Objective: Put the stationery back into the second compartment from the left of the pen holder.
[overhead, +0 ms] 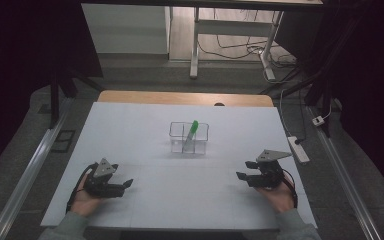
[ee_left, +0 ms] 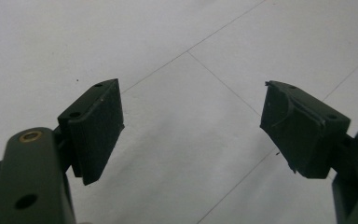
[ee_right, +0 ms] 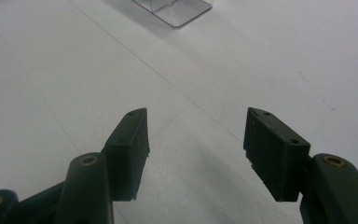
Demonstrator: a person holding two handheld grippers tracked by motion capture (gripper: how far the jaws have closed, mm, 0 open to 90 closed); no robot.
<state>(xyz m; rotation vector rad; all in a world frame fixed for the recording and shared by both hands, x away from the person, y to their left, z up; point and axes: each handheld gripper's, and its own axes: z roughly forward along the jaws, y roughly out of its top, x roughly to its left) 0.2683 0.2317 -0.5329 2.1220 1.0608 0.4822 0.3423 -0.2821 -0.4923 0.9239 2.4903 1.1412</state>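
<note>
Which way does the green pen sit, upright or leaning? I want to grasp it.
Leaning. The green pen slants inside the clear box, its top tipped toward the far right.

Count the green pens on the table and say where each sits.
1: a green pen stands tilted inside the clear box at the table's middle, ahead of both grippers. Others seem unlikely; the box is see-through.

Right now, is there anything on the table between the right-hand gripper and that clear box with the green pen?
No. In the high view, bare white tabletop separates the right gripper from the clear box.
</note>
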